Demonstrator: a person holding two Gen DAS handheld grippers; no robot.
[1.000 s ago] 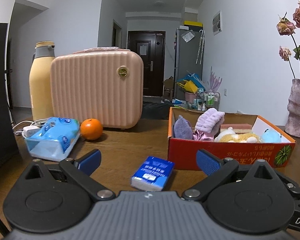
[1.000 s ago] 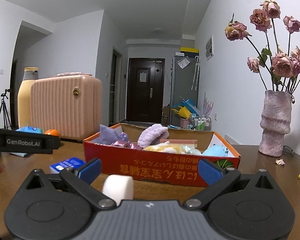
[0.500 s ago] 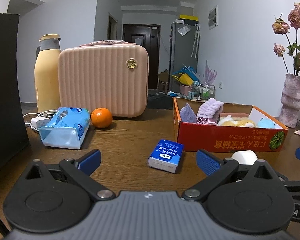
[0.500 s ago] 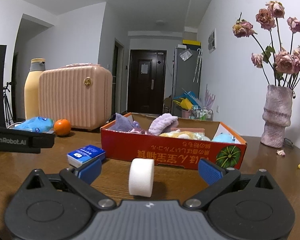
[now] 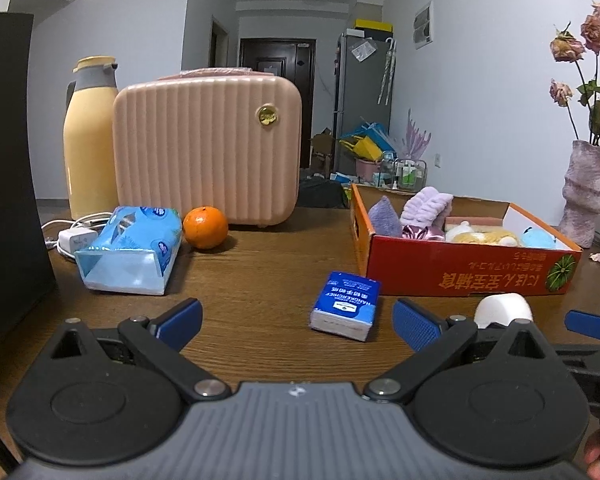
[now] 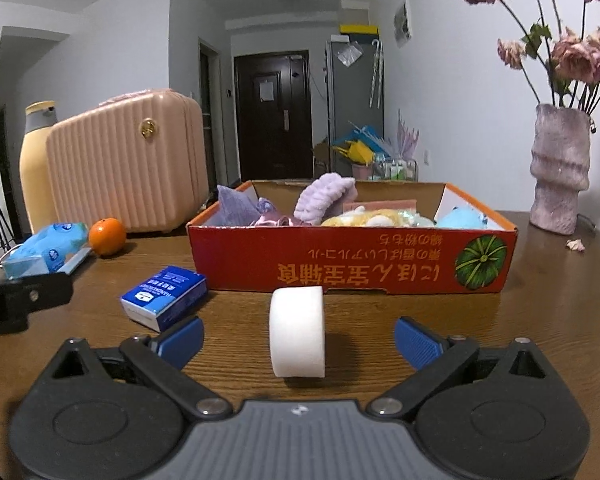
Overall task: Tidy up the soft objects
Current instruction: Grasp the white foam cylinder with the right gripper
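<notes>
White sponge [image 6: 297, 332]: a white foam round standing on its edge on the table [image 6: 520, 320], just in front of the red box, between the right gripper's spread fingers but touching neither.
Right gripper [image 6: 298, 338]: jaws wide apart, holding nothing, level with the sponge.
Left gripper [image 5: 296, 322]: also wide open and empty, low over the table, facing the blue tissue pack.
Change from a second ago: the right gripper has pulled back, so the sponge sits farther ahead and shows whole; the left gripper has drawn back too, and the sponge [image 5: 502, 310] now shows at its right.
Red box [image 6: 352, 264]: cardboard tray directly behind the sponge, already holding a purple cloth, a lilac fluffy headband [image 6: 326, 196], a yellow plush and a pale blue toy.
Blue tissue pack [image 6: 164, 296]: flat on the table left of the sponge, near the box's front corner, apart from both.
Further left: an orange [image 5: 205, 227], a soft tissue bag [image 5: 130, 254], a white charger, then a pink case [image 5: 208, 150] and a yellow flask [image 5: 89, 140] behind.
Right side: a vase [image 6: 560, 168] of dried roses, well apart from the box.
In the way: nothing lies between the sponge and the box wall.
</notes>
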